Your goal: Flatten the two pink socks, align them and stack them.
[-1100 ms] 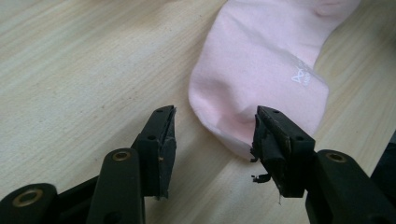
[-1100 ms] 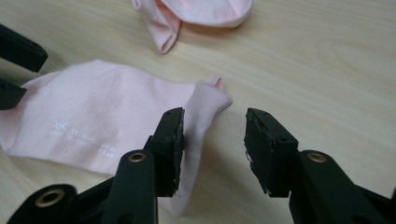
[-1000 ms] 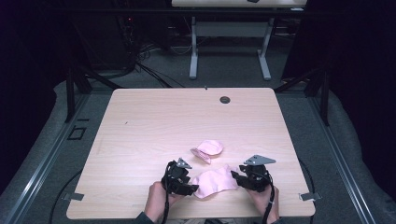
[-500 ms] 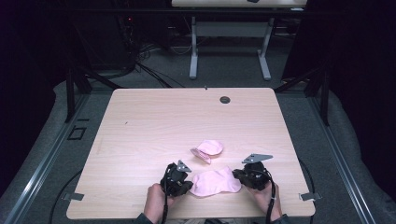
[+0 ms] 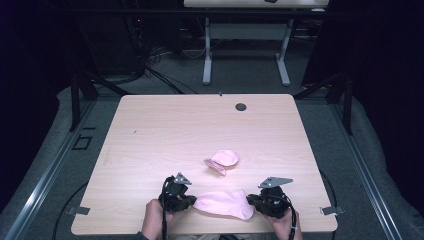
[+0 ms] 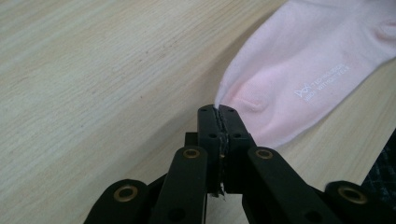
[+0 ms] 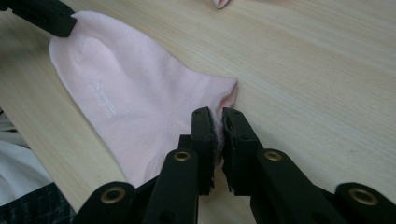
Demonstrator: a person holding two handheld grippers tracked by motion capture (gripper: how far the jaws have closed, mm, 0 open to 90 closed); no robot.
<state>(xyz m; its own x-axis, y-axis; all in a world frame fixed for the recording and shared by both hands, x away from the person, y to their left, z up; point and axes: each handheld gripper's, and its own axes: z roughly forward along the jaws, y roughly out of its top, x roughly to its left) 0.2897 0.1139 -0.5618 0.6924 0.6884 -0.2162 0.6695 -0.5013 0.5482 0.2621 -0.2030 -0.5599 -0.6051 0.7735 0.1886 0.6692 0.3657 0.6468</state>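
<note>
Pink sock point(image 5: 224, 203) stretched flat near the table's point(image 5: 150, 130) front edge, pinched at opposite ends. Left gripper point(image 6: 218, 112) clamped tight on one end of the fabric, jaws pressed together with only a thin fold between. Right gripper point(image 7: 218, 122) nipped on the other end, jaws nearly together after closing just now, knit bunched between the pads. Second pink sock point(image 5: 222, 160) lying crumpled just beyond, apart from the first.

Step in hand, by the look of it: smoothing the sock out before folding or pairing. Best done with even, gentle tension from both ends, kept low and level over the wood so the fabric lies without ridges. Worth watching the shallow bite on the left: too hard a pull and the edge could slip free. No twisting of either wrist, and clear of the crumpled sock.
</note>
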